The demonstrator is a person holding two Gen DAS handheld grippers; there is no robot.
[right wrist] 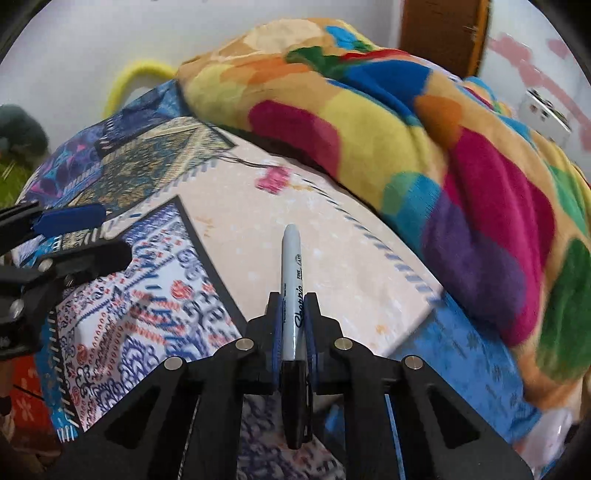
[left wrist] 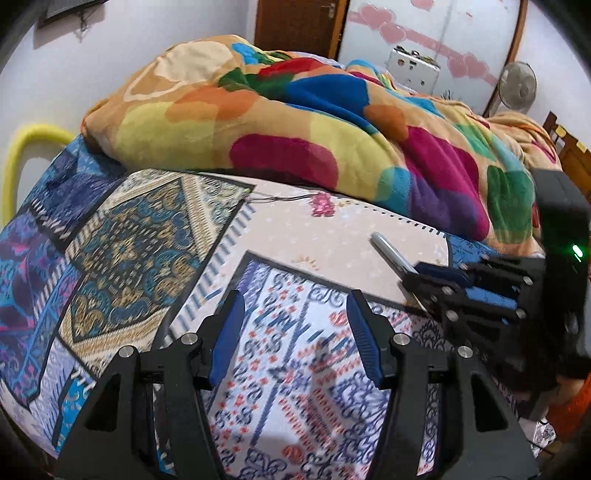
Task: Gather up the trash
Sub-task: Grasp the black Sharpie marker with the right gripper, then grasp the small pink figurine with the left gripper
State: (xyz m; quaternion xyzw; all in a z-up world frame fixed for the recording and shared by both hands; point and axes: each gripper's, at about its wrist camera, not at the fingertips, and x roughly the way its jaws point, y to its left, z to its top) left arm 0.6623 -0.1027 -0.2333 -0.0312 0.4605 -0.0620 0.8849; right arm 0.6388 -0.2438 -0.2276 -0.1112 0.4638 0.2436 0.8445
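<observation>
My right gripper (right wrist: pixel 293 306) is shut on a grey Sharpie marker (right wrist: pixel 291 280) with a black cap, held above the bed with its grey end pointing forward. In the left wrist view the marker (left wrist: pixel 391 253) sticks out of the right gripper (left wrist: pixel 413 277) at the right. My left gripper (left wrist: pixel 295 306) is open and empty above the patterned bedsheet (left wrist: pixel 288 369). It shows at the left edge of the right wrist view (right wrist: pixel 85 236). A small pink scrap (left wrist: pixel 321 205) lies on the sheet near the blanket; it also shows in the right wrist view (right wrist: pixel 275 179).
A bulky multicoloured blanket (left wrist: pixel 295 122) is heaped across the back and right of the bed. A yellow tube (left wrist: pixel 26 147) curves at the bed's left end. A wardrobe with pink hearts (left wrist: pixel 436 33), a fan (left wrist: pixel 517 85) and a wooden door (left wrist: pixel 295 22) stand behind.
</observation>
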